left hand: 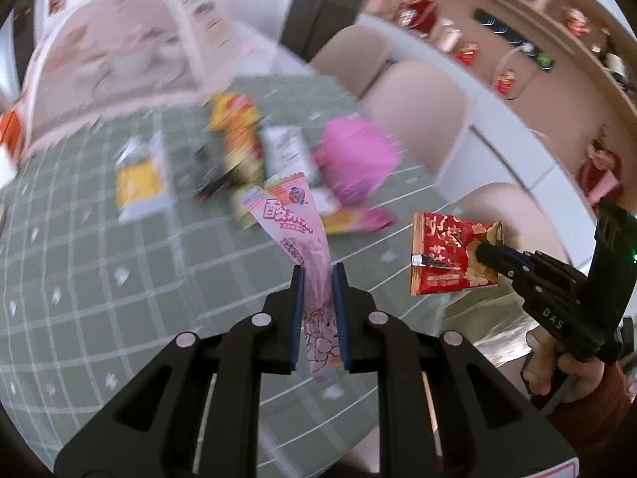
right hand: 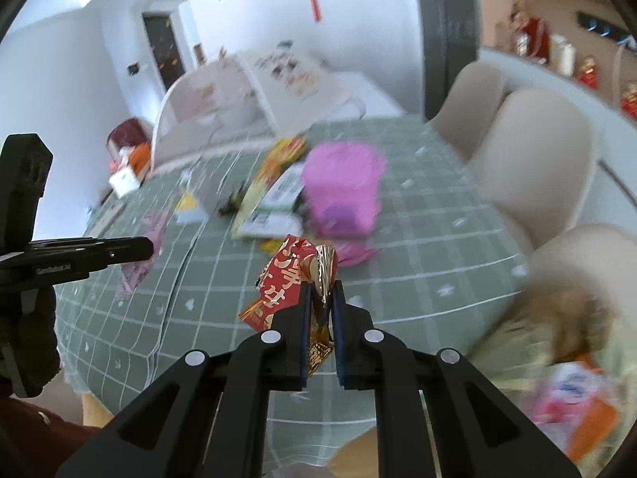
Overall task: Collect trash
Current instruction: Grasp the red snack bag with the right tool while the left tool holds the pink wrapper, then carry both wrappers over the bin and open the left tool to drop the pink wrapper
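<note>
My left gripper (left hand: 317, 275) is shut on a long pink snack wrapper (left hand: 292, 231) and holds it above the green checked tablecloth (left hand: 99, 298). My right gripper (right hand: 321, 290) is shut on a red and gold snack packet (right hand: 284, 283), also lifted off the table; the packet shows in the left wrist view (left hand: 446, 255) at the right. More wrappers lie in a blurred pile at the table's middle: a yellow and red one (left hand: 235, 119), a white one (left hand: 284, 151) and a yellow and white one (left hand: 141, 183).
A pink tub (right hand: 342, 191) stands by the pile. Beige chairs (right hand: 529, 151) line the table's right side. A bag holding wrappers (right hand: 565, 382) sits low at the right. A shelf with red ornaments (left hand: 517, 51) runs along the far right.
</note>
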A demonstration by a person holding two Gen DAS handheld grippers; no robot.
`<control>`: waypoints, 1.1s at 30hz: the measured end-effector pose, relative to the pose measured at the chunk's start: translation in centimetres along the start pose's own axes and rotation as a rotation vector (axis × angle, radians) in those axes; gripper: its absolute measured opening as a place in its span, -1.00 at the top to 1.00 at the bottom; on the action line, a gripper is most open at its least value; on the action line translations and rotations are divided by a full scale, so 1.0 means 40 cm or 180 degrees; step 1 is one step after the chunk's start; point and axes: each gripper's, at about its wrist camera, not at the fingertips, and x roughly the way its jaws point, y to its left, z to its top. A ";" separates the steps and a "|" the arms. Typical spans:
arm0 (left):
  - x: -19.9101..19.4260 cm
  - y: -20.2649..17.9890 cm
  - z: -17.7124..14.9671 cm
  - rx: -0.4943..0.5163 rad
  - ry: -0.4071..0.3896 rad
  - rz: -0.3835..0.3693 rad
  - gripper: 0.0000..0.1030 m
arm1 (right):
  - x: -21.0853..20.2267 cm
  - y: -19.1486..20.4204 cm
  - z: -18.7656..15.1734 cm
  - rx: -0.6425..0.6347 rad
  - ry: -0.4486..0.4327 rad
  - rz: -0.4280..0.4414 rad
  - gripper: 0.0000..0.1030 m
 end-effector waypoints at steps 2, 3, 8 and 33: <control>-0.001 -0.064 0.033 0.0105 -0.0068 -0.0153 0.73 | -0.060 -0.038 0.005 0.0048 -0.0113 -0.0138 0.78; 0.001 -0.097 0.046 0.0154 -0.0082 -0.0234 0.73 | -0.088 -0.060 0.002 0.0063 -0.0158 -0.0197 0.78; 0.039 -0.260 0.073 0.0364 -0.0045 -0.0586 0.73 | -0.228 -0.171 -0.037 0.0159 -0.0322 -0.0612 0.78; 0.318 -0.737 -0.036 0.0882 0.0551 -0.1006 0.46 | -0.415 -0.478 -0.292 0.0746 -0.0300 -0.1188 0.78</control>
